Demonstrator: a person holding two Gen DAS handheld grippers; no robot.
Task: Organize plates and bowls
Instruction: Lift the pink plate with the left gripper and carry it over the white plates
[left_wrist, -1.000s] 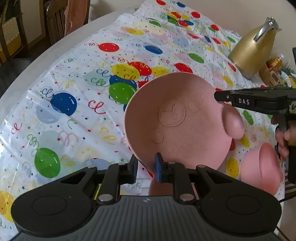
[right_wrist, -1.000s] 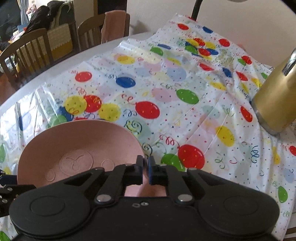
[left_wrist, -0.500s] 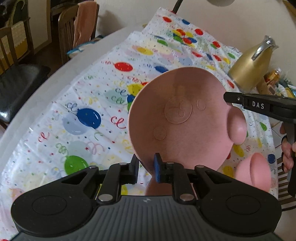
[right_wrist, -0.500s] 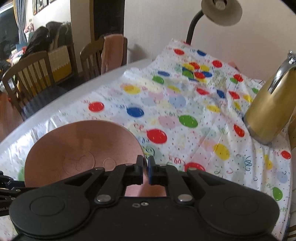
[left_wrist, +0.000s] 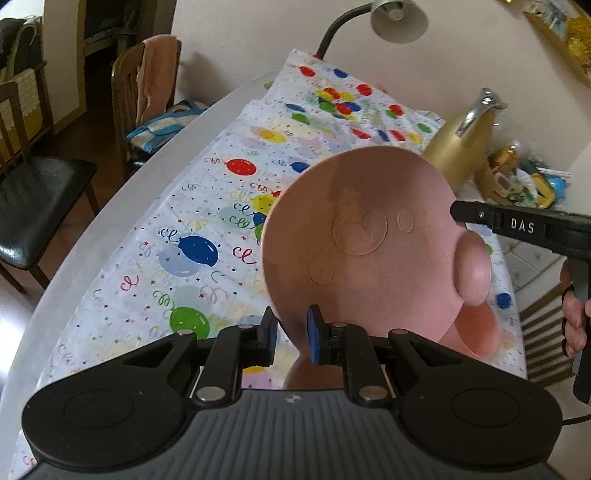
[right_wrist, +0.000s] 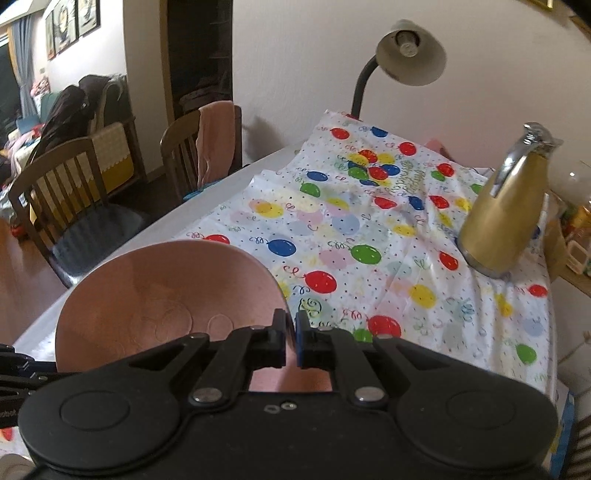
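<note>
Left hand-held gripper (left_wrist: 291, 334) and right hand-held gripper (right_wrist: 290, 344) each pinch the pink plate's (left_wrist: 362, 236) rim, above the tabletop (left_wrist: 122, 229)

My left tool (left_wrist: 291, 334) points steeply downward, its two pads drawn close with only a narrow gap — clamped on the near edge of the pink plate (left_wrist: 362, 236), which is tilted up toward the camera. My right tool (right_wrist: 291, 341) also angles down, its pads nearly meeting, pinching the same plate's rim from the other side. In the left wrist view the right tool's black body reaches in from the right edge, my right hand (left_wrist: 574, 321) wrapped around its grip below.
</note>
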